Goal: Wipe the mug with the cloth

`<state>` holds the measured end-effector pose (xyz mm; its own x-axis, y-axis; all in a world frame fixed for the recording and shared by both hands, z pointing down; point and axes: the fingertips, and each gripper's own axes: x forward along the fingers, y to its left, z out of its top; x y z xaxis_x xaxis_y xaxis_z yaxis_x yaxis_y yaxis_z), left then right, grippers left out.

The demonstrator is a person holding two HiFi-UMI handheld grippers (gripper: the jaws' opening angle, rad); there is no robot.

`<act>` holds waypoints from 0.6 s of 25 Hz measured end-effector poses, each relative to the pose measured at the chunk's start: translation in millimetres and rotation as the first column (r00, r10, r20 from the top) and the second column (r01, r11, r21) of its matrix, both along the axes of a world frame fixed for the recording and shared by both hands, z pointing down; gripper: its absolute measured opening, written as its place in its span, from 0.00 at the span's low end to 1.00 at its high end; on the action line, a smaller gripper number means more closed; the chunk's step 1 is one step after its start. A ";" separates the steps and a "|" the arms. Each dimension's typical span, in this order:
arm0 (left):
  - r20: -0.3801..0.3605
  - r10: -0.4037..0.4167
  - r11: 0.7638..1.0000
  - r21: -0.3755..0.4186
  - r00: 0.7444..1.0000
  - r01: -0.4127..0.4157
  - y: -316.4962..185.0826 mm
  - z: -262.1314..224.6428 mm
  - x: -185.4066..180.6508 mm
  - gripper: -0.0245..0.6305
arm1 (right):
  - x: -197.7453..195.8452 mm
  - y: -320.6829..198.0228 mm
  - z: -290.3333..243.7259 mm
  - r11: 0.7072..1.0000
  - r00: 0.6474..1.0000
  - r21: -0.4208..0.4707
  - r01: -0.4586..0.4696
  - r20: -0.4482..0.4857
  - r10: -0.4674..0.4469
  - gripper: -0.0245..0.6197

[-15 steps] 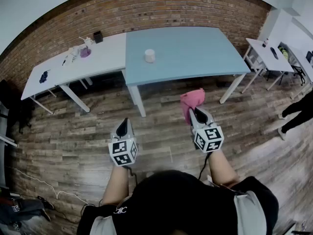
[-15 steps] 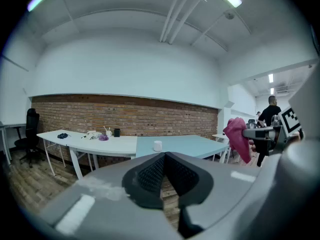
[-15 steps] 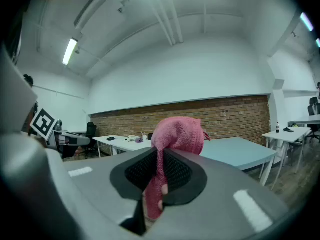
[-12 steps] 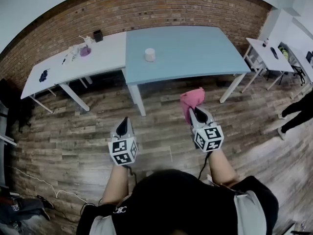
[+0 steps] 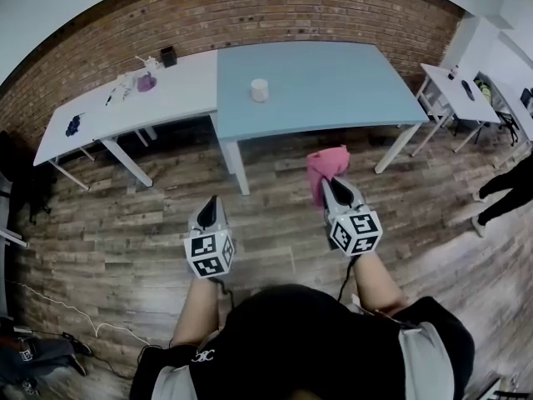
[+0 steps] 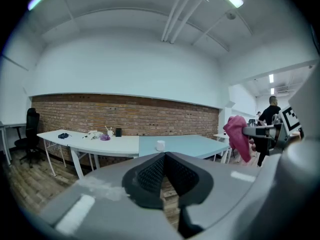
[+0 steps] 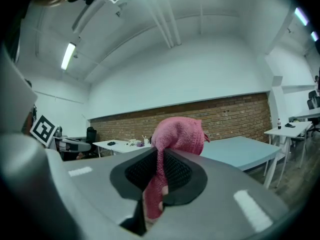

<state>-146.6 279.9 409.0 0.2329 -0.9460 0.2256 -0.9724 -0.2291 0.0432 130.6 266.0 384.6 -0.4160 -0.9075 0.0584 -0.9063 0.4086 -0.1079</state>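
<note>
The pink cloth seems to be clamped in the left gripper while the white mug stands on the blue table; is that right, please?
Not quite: the pink cloth is clamped in the right gripper, as the right gripper view shows. The left gripper is shut on nothing. The white mug does stand on the blue table.

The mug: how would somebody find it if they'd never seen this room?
Find the brick wall, then the light blue table in front of it. The mug is the small white cup standing alone on that table, toward its left end; the clutter is on the white table beside it.
</note>
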 end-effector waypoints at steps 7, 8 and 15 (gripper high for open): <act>-0.004 0.006 1.000 0.004 1.000 -0.006 -7.8 0.5 -25.6 0.05 | -26.7 -7.4 3.7 1.000 1.000 -0.011 -0.008 -0.020 0.008 0.11; -0.003 0.008 1.000 0.005 1.000 -0.008 -9.0 0.9 -30.8 0.05 | -33.0 -8.3 4.0 1.000 1.000 -0.013 -0.005 -0.020 0.005 0.11; -0.009 0.016 1.000 -0.020 1.000 -0.016 -14.9 17.5 -70.2 0.05 | -72.3 -11.5 15.6 1.000 0.998 -0.016 -0.007 -0.070 0.006 0.11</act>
<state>-216.7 265.1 426.5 0.2503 -0.9374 0.2421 -0.9682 -0.2439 0.0564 58.3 254.6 400.2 -0.4043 -0.9090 0.1013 -0.9146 0.4011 -0.0510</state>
